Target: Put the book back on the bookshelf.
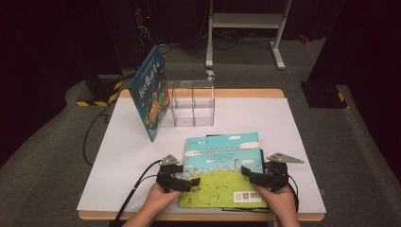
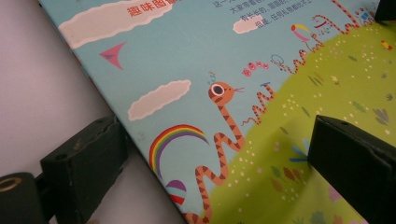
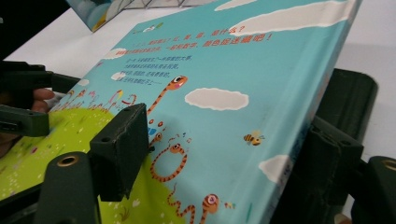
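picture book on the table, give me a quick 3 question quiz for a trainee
1. True or false: the picture book lies flat with one gripper at each side edge.
2. What leans against the clear box: A) a second book B) a cup C) a lamp?
3. Which edge of the picture book do the right gripper fingers straddle?

Key: 1. True. 2. A. 3. Its right edge; the left gripper is at the left edge.

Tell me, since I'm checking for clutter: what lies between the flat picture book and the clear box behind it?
Nothing: in the high view, bare white table separates the picture book from the clear box.
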Demonstrator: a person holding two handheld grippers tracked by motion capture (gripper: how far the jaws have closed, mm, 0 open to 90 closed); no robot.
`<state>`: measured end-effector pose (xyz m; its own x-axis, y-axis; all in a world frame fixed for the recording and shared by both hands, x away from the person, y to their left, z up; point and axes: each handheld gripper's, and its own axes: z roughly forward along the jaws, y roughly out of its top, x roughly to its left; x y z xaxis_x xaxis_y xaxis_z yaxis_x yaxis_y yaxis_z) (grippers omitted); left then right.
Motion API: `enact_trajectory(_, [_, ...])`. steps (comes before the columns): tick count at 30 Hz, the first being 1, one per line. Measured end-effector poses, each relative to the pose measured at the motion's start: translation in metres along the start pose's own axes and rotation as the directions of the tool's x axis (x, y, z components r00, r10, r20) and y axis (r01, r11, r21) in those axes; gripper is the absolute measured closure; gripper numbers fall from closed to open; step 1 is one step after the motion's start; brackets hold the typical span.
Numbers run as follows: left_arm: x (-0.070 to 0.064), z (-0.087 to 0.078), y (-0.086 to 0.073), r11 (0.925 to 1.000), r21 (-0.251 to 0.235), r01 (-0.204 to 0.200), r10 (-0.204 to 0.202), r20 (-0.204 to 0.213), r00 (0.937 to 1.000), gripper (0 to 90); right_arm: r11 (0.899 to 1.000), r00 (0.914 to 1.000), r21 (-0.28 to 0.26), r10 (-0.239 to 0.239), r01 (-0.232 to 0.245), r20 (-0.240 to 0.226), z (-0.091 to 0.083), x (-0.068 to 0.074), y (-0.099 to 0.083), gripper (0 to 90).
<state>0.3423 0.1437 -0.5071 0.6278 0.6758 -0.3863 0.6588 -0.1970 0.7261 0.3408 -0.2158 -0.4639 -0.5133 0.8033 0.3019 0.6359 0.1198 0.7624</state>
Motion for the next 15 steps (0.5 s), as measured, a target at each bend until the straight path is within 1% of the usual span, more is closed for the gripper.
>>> enact_trajectory(2, [0.000, 0.000, 0.000, 1.0000, 0.001, -0.001, 0.001, -0.001, 1.0000, 4.8, 1.000, 0.9999, 0.004, 0.015, -0.015, -0.007, 0.000, 0.000, 0.000, 25.7])
enact_trajectory(4, [0.000, 0.000, 0.000, 1.0000, 0.003, 0.001, -0.001, -0.002, 1.0000, 4.8, 1.000, 0.9999, 0.004, 0.011, -0.011, -0.009, 0.000, 0.000, 0.000, 27.2])
enact_trajectory(8, [0.000, 0.001, 0.000, 1.0000, 0.006, 0.000, 0.000, -0.004, 1.0000, 4.9, 1.000, 0.9996, -0.001, 0.020, -0.020, -0.019, -0.005, -0.001, 0.001, 32.9])
enact_trajectory(11, [0.000, 0.001, 0.000, 1.0000, 0.006, -0.001, 0.001, -0.004, 1.0000, 5.0, 1.000, 0.9999, -0.015, 0.011, -0.012, -0.007, -0.007, 0.001, 0.001, 35.0])
enact_trajectory(15, [0.000, 0.001, 0.000, 1.0000, 0.005, -0.002, 0.002, -0.005, 1.0000, 5.1, 0.999, 0.9992, -0.038, -0.037, 0.038, 0.012, -0.011, 0.007, 0.003, 36.3])
